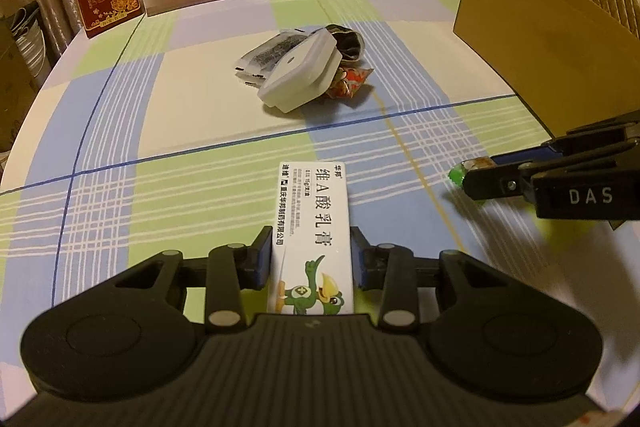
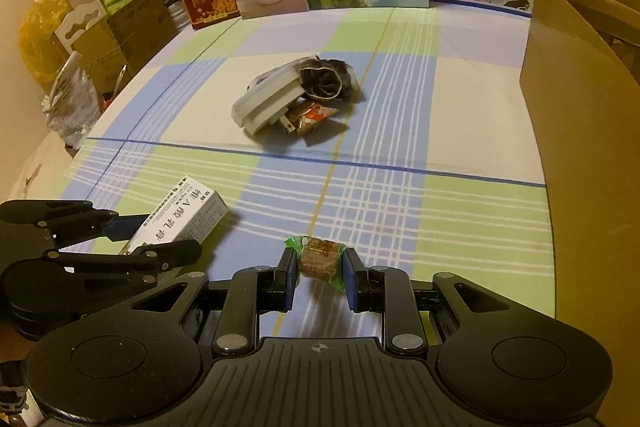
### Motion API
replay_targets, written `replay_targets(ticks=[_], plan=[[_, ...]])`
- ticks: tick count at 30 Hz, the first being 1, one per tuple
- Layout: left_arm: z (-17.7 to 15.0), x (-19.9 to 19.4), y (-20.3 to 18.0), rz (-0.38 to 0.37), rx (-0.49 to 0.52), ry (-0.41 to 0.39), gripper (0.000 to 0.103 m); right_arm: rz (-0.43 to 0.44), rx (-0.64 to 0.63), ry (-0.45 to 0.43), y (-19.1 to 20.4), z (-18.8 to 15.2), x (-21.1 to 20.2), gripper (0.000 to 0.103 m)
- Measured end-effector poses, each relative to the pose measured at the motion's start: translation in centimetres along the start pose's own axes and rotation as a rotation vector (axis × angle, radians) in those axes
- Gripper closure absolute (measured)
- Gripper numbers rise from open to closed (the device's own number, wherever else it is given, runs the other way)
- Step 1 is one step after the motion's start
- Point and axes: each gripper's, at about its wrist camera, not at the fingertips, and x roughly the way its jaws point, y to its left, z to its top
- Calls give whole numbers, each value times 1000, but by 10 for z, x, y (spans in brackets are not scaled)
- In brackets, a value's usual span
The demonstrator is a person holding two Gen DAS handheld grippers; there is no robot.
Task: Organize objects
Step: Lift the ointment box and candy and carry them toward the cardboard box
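Both tongs loaded: left tongs point(image 1: 312, 259) clamp ointment box point(image 1: 312, 223), right tongs point(image 2: 320, 273) pinch wrapped candy point(image 2: 319, 259), prob. bound for cardboard box point(image 2: 580, 99) right of them.

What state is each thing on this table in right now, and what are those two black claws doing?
Left gripper: shut on the white ointment box.
Right gripper: shut on the green-wrapped snack.
White plug adapter: lying tilted on a pile of small packets.
Red snack packet: partly under the adapter.
Cardboard box: open at the top.
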Motion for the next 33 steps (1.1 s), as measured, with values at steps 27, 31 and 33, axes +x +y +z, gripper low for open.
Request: replay_targets(ticks=[27, 31, 33], plan=[[2, -18, 0, 5, -32, -30, 70, -5, -11, -39, 6, 4, -9, 82], [-1, -32, -4, -1, -57, -59, 70, -8, 8, -67, 5, -2, -24, 82], [-3, -40, -10, -1, -57, -73, 70, -10, 7, -84, 8, -6, -34, 82]])
